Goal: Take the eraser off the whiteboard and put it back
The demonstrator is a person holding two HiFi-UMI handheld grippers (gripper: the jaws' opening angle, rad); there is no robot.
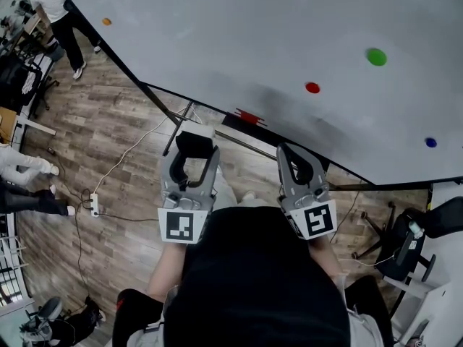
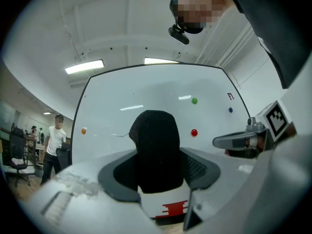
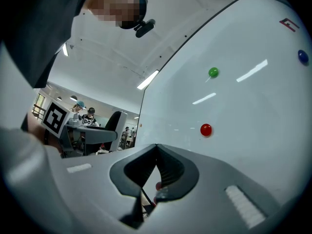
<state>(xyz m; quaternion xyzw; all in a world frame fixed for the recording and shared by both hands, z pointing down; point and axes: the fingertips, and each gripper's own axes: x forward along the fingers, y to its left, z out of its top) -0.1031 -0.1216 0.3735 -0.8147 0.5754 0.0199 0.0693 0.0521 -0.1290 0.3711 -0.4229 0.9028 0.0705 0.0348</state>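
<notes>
- Nearest: eraser (image 2: 156, 145) is pinched between the pads of the left gripper (image 2: 158, 167), jaws held wide by its body. White base with red print is seen low, close to the camera; the black felt rises above it.
- From the head view, the eraser's (image 1: 197, 131) pale end is seen at the tips of the left gripper (image 1: 195, 147), clear of the board.
- Long axis is judged to run along the jaws, out towards the board; not certain.
- Right gripper (image 3: 157, 155): fingers pressed together, nothing caught between them. It is held beside the left one (image 1: 298, 163), also short of the board.
- Key relation: the whiteboard (image 1: 239, 42) lies straight ahead of the eraser, with a gap between them. The left hand is the only one placed to set it back; a short push forward, felt side leading, is judged to be what is called for.
- Surface: board mostly bare, faint grey smear near its lower edge. Magnets noted: red magnet (image 1: 312, 87) nearest, green magnet (image 1: 375, 56), blue magnet (image 1: 430, 142), orange magnet (image 1: 106, 21) far off.
- Beyond: wood floor (image 1: 123, 121), trailing cable and power strip (image 1: 94, 204), standing person (image 2: 53, 140) by desks.
</notes>
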